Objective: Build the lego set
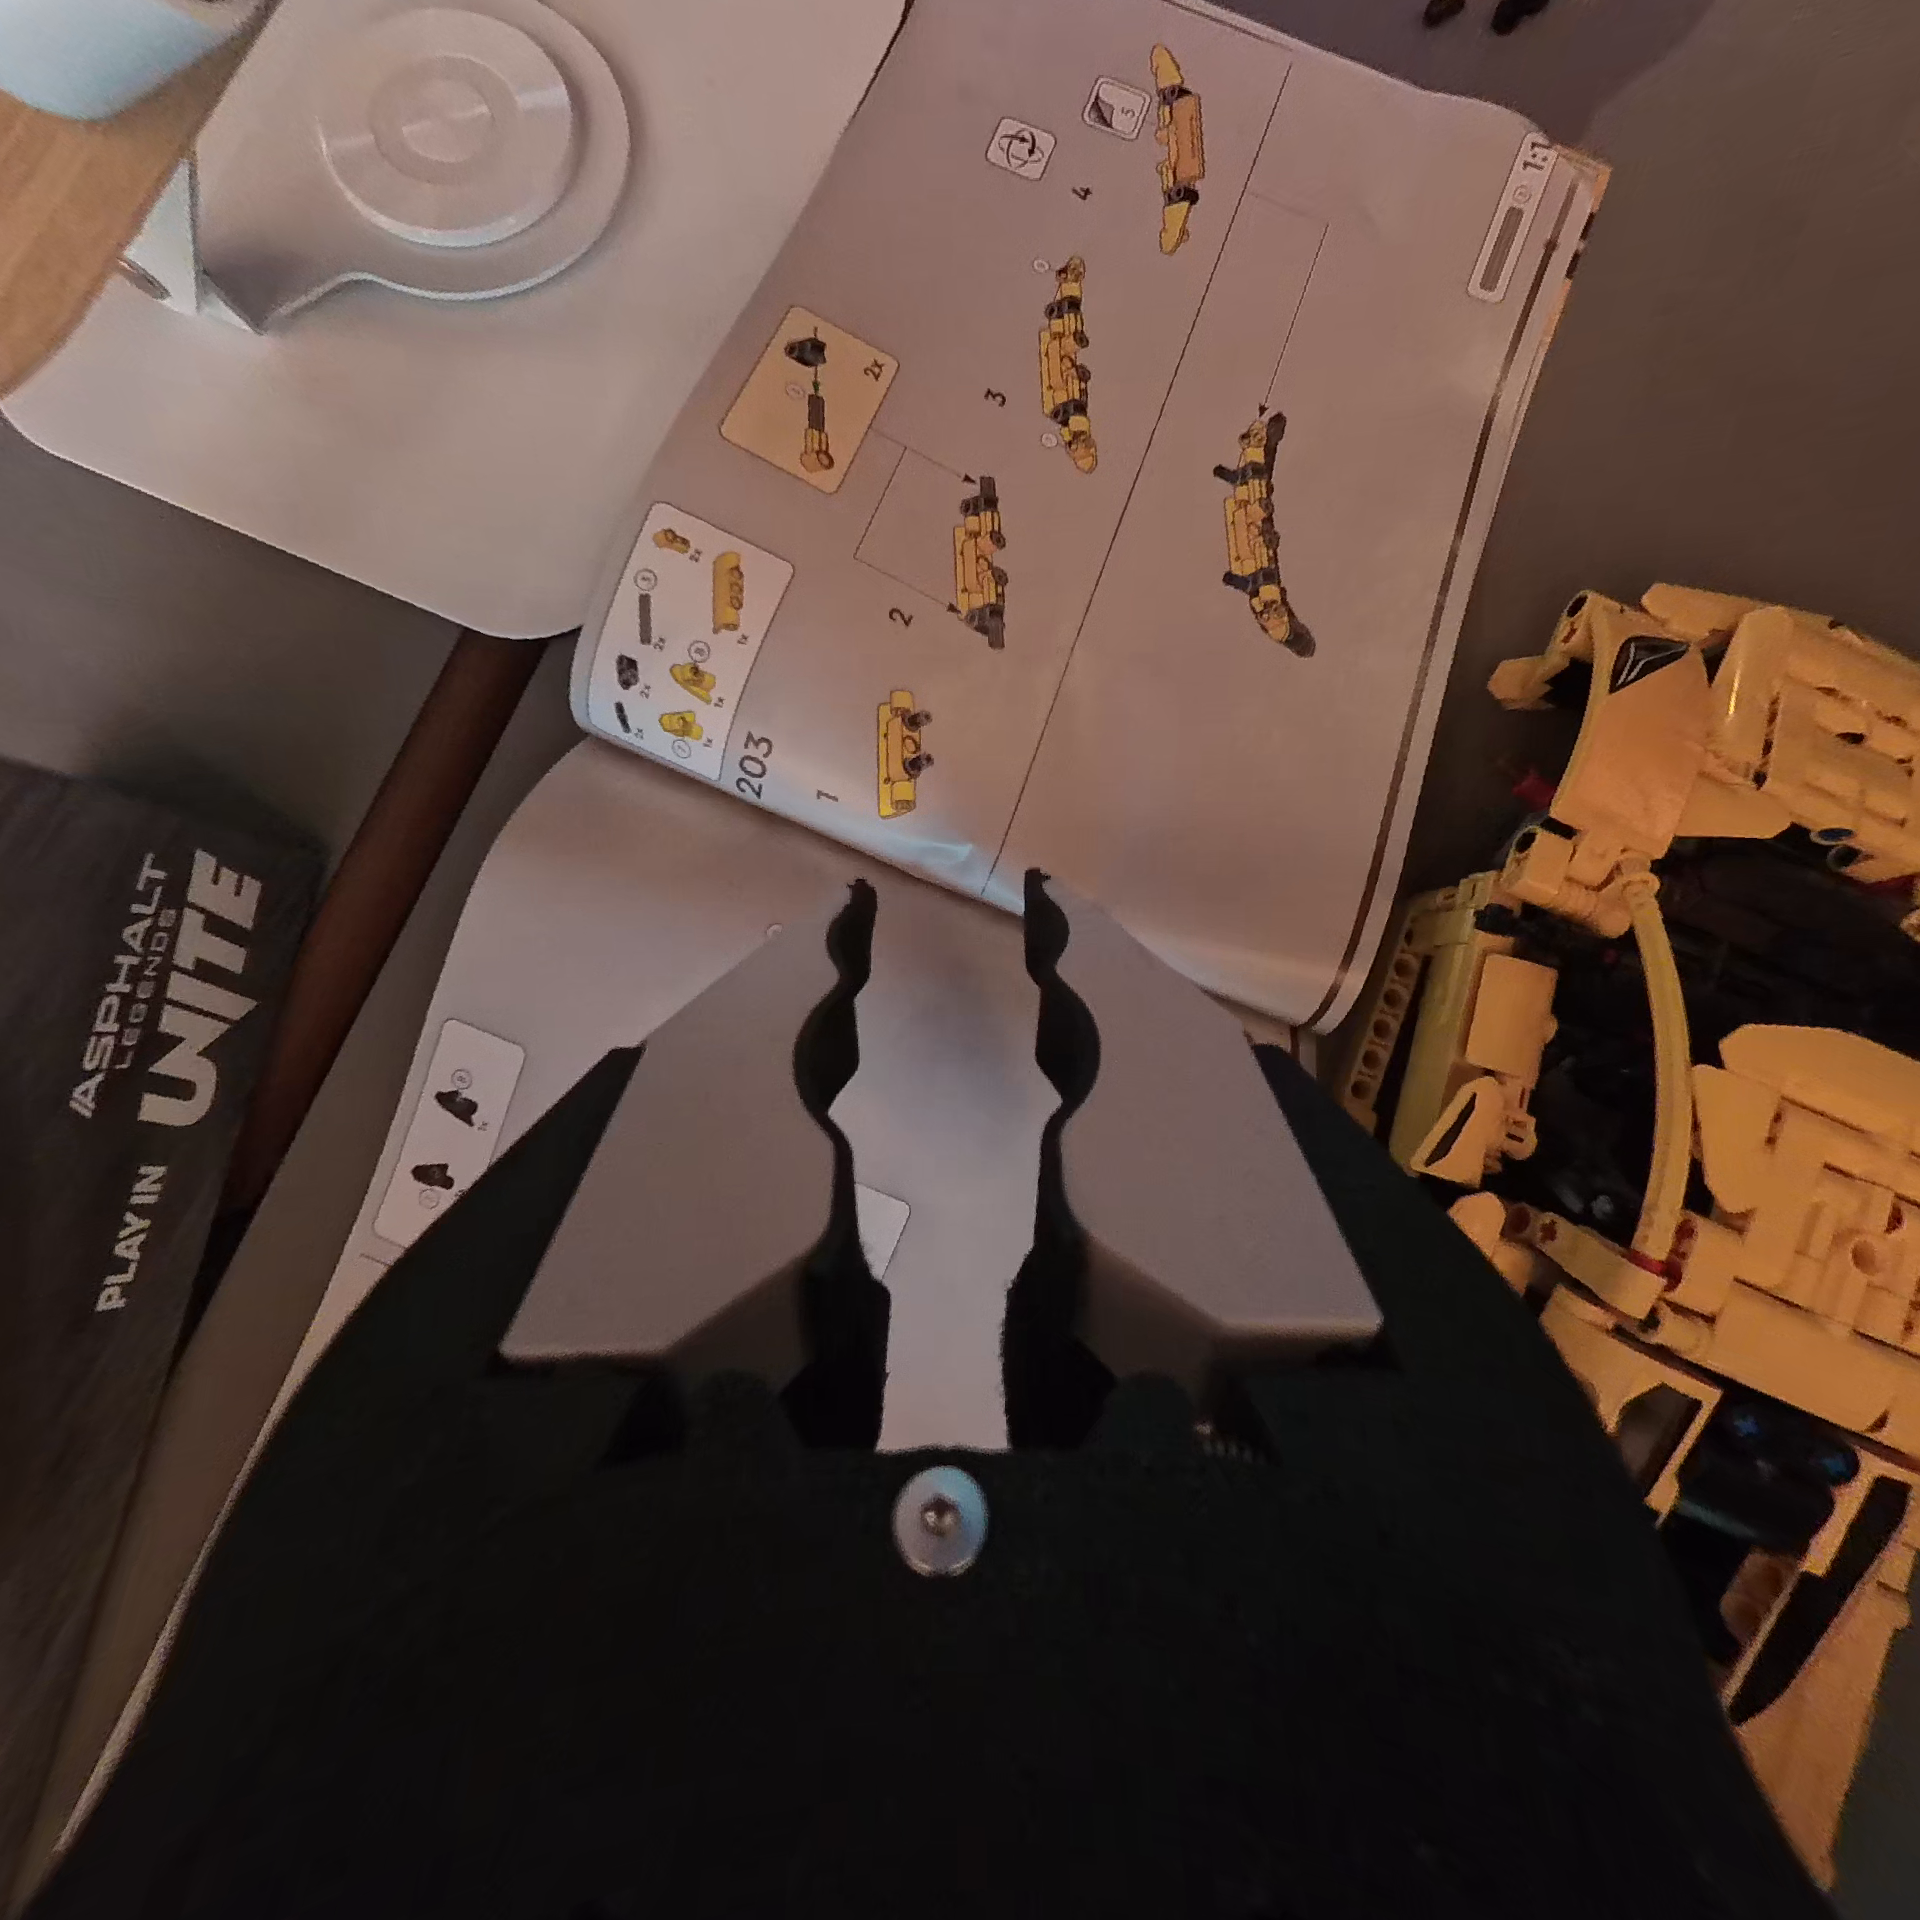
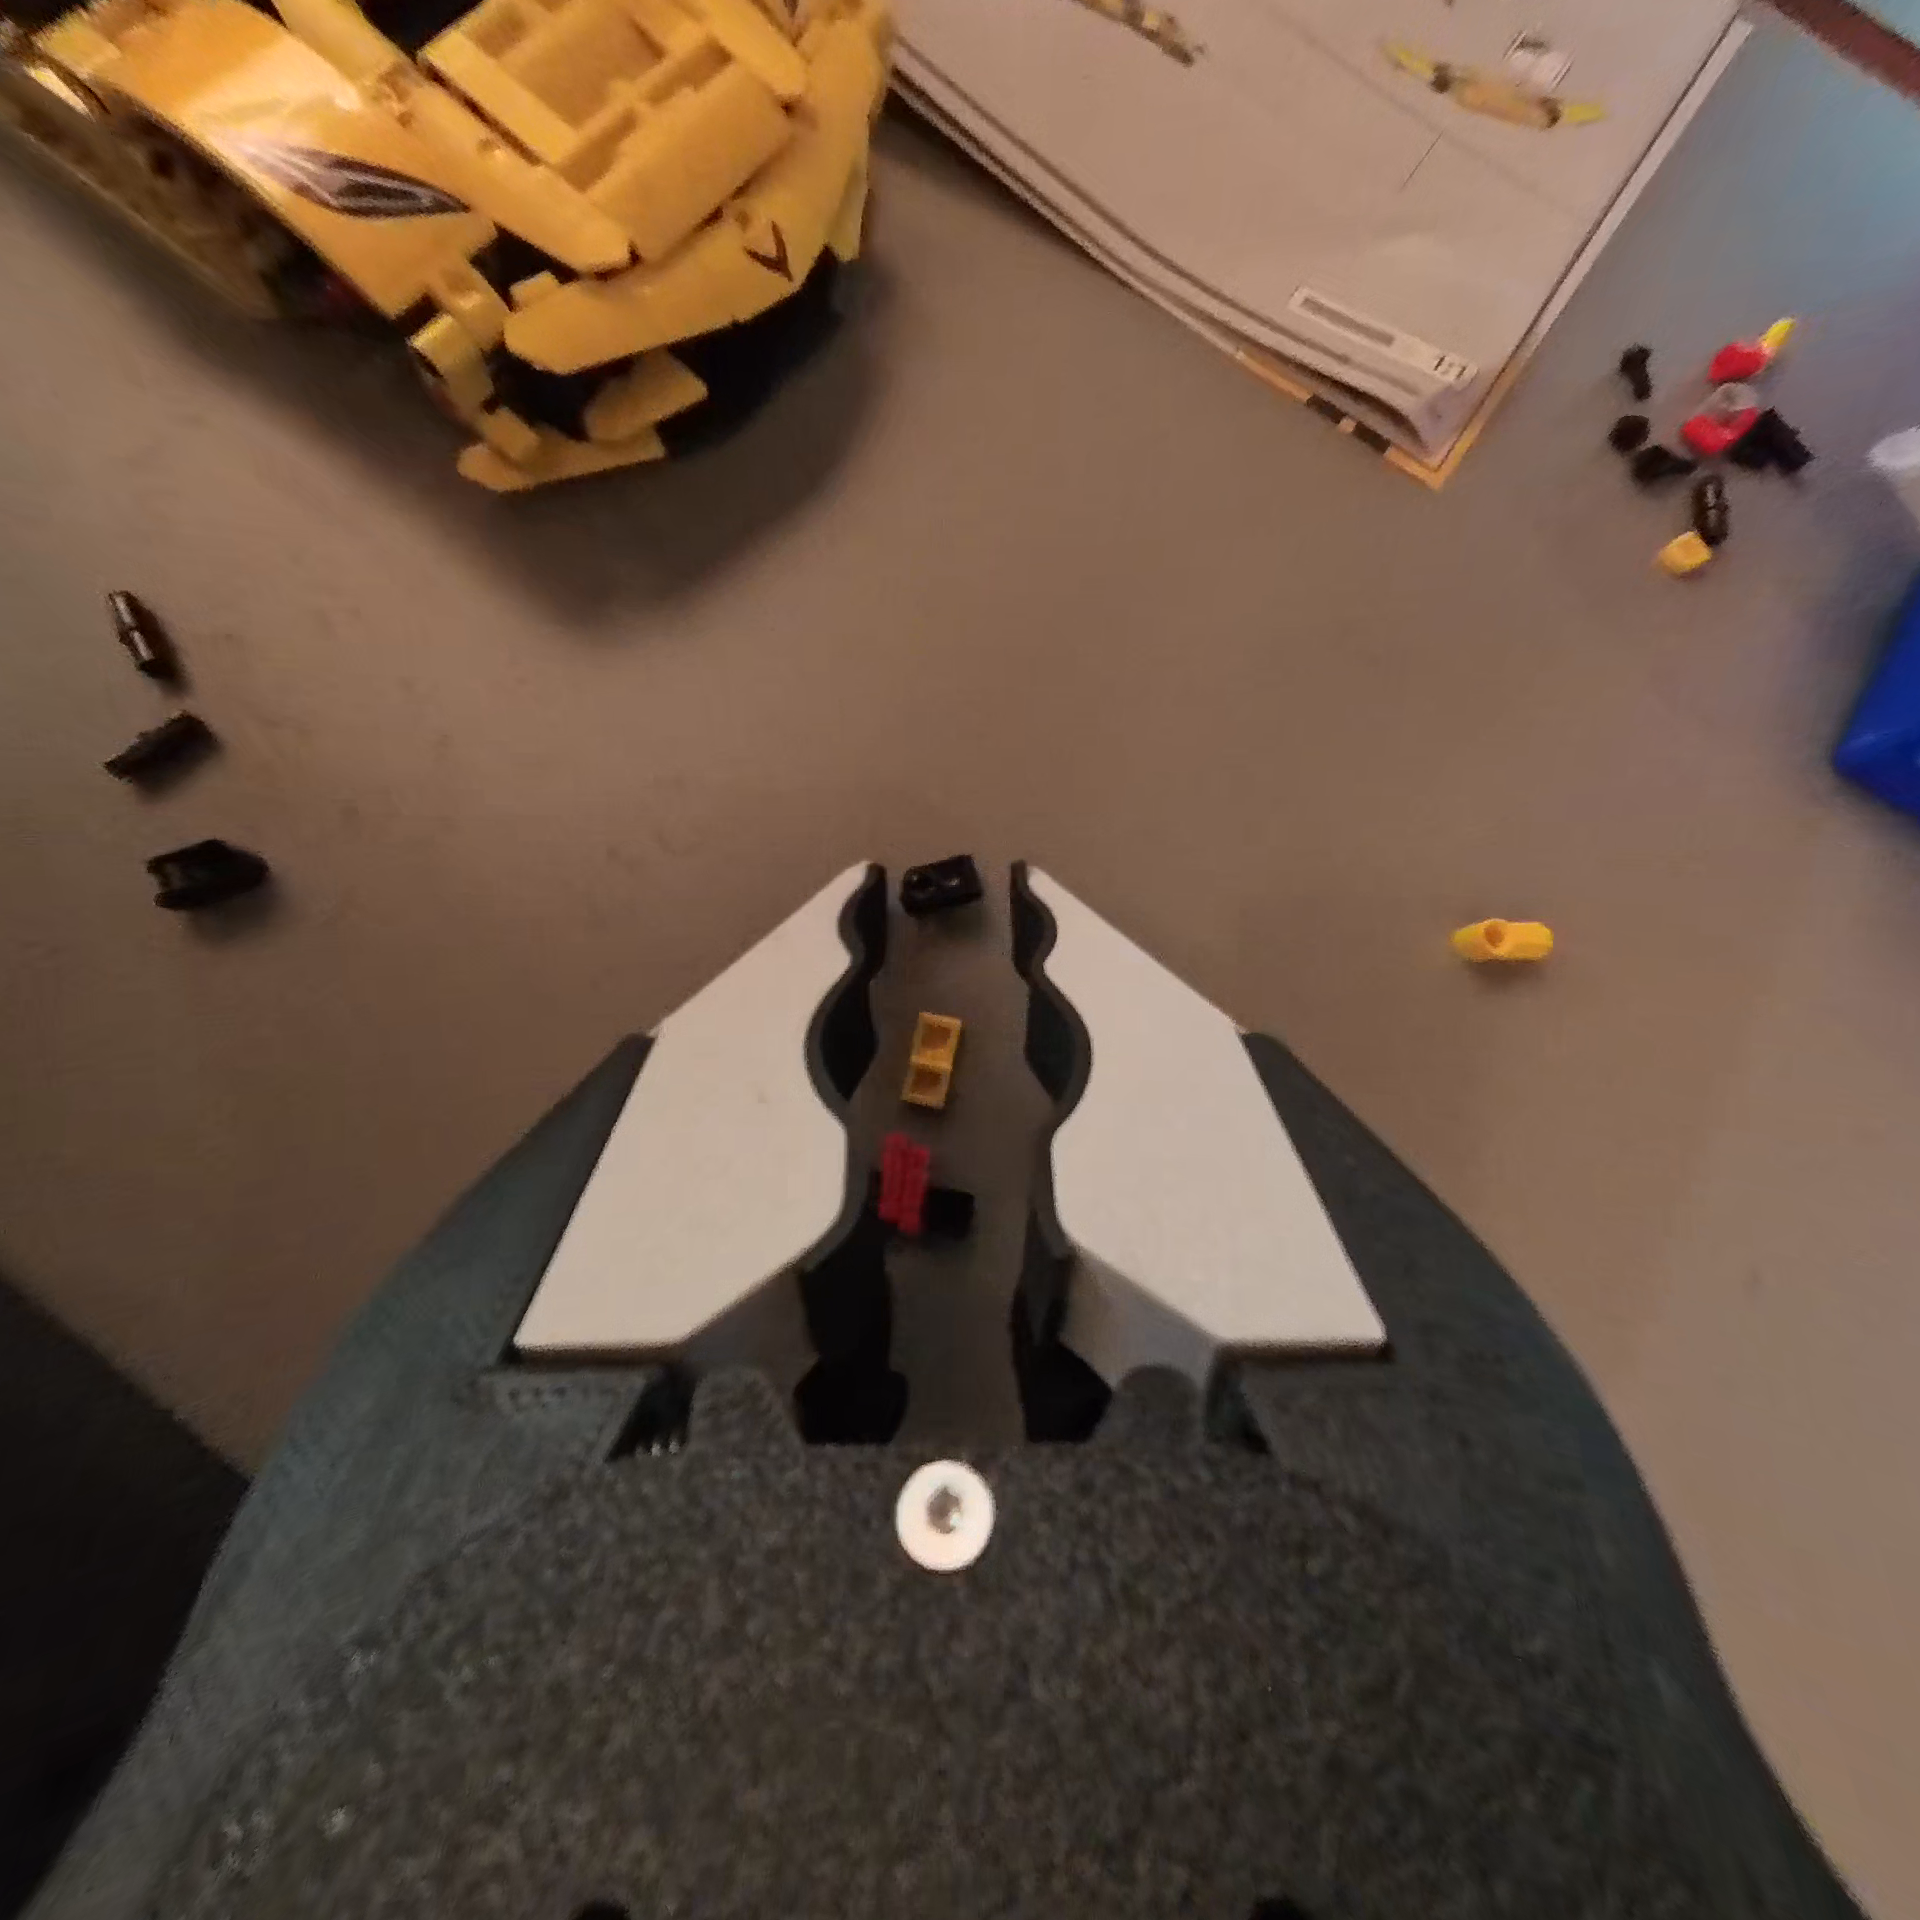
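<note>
Both grippers are parted and empty. The right gripper point(image 2: 943, 878) straddles a black piece point(image 2: 937, 883); closing off-centre could flick it into the yellow brick point(image 2: 931, 1060) behind. The left gripper point(image 1: 948, 883) just hovers over the manual point(image 1: 1143, 520).

Dim, warm light on the left wrist view, orange at three o'clock; right wrist view brighter but motion-blurred toward twelve, soft shadows on the counter point(image 2: 1039, 644), wide-angle bending at every edge.

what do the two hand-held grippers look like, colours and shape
Both match: the left hand-held gripper and right hand-held gripper each have a dark, grainy-textured body with one silver screw in the middle, and two pale grey wedge-shaped fingers lined with wavy black pads. No cables, sleeves or markings show.
</note>
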